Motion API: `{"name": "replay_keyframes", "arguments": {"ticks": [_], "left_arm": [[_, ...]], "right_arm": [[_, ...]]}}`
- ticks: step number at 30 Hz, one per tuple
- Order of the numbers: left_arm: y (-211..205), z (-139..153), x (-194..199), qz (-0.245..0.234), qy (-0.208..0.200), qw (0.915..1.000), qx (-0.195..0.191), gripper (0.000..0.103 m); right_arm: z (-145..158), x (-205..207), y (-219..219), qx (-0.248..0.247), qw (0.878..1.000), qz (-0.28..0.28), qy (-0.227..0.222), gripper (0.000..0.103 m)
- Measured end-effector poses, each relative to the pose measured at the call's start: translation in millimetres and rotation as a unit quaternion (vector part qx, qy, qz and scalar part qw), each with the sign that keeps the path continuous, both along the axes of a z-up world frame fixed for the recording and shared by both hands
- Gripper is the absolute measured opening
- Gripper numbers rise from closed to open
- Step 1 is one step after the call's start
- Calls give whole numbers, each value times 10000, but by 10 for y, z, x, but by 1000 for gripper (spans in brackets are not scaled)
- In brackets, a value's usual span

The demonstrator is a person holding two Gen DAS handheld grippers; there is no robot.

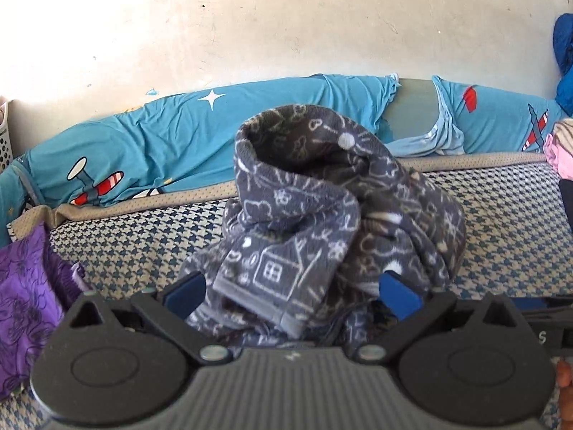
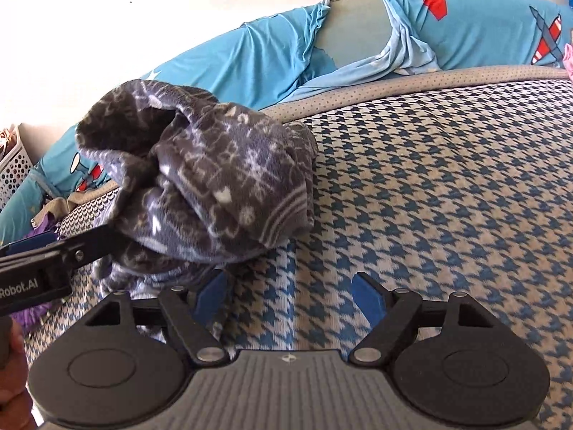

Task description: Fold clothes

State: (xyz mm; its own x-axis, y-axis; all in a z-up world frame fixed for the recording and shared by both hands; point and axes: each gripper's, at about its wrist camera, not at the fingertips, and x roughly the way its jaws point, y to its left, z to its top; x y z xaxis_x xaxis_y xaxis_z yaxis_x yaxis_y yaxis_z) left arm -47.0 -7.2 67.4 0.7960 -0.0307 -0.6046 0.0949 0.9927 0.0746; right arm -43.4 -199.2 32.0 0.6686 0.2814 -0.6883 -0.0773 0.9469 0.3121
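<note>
A: Garment [image 1: 322, 208]: one grey fleece piece printed with white line drawings, bunched into a lump on the bed [image 1: 501, 215]. It rests on the blue-and-cream houndstooth cover, roughly mid-surface, with a ribbed cuff [image 1: 258, 297] facing the near side.

B: Left gripper [image 1: 292, 292] status?

A: Spread wide. Its two blue fingers [image 1: 399, 299] stand on either side of the garment's near folds, and cloth lies between them. The jaws are not closed on anything.

B: Right gripper [image 2: 292, 295]?

A: Also released. Jaws apart, holding nothing. It sits low over bare houndstooth cover, just to the right of the garment. Its left finger [image 2: 211, 292] is at the edge of the cloth; whether it touches cannot be told.

B: Relative position of the two units?

A: In the right wrist view, the left unit's black body enters from the left edge, against the garment's left side. The garment lies between the two.

B: Surroundings?

A: A long bolster in a turquoise cover [image 1: 143, 150] with aeroplane prints runs along the far edge of the bed against a pale wall [image 1: 250, 28]. A purple cloth [image 1: 25, 304] lies at the left end of the bed. A white perforated basket [image 2: 14, 168] stands beyond it.
</note>
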Motion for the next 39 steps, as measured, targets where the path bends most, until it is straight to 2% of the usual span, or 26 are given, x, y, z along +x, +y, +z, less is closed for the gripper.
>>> {"name": "replay_keyframes", "arguments": {"ticks": [9, 10, 11, 12, 14, 17, 20, 26, 29, 33, 36, 39], "left_arm": [[93, -184, 377, 194, -40, 9997, -174, 103], [127, -204, 406, 256, -42, 9994, -219, 103], [165, -209, 430, 334, -36, 9991, -249, 103], [204, -199, 447, 399, -52, 9988, -267, 103], [282, -155, 457, 461, -159, 9983, -322, 99], [354, -93, 445, 573, -379, 9974, -203, 97], [438, -51, 447, 805, -490, 9955, -101, 97], [716, 18, 481, 1315, -492, 9899, -174, 98], [911, 6, 527, 1851, -406, 9819, -24, 98], [1285, -52, 600, 2268, -83, 9729, -438, 98], [1399, -72, 587, 2490, -10, 9677, -404, 98], [1432, -70, 556, 2524, 14, 9667, -424, 98]], "right_arm": [[-90, 396, 178, -45, 9999, 102, -119, 77], [-99, 427, 201, -49, 9998, 127, -174, 71], [-104, 451, 227, -78, 9995, 174, -250, 60], [-98, 473, 259, -117, 9991, 242, -328, 54], [-80, 508, 320, -163, 9980, 350, -492, 37], [-12, 523, 399, -101, 9958, 452, -786, 20], [67, 515, 465, 12, 9926, 498, -1108, 16], [197, 549, 585, 374, 9870, 449, -1498, 14], [235, 592, 554, 361, 9864, 187, -1593, 12], [289, 586, 367, 620, 9839, -224, -1663, 11], [403, 557, 279, 554, 9799, -547, -1837, 11], [416, 591, 179, 482, 9807, -890, -1672, 11]]}}
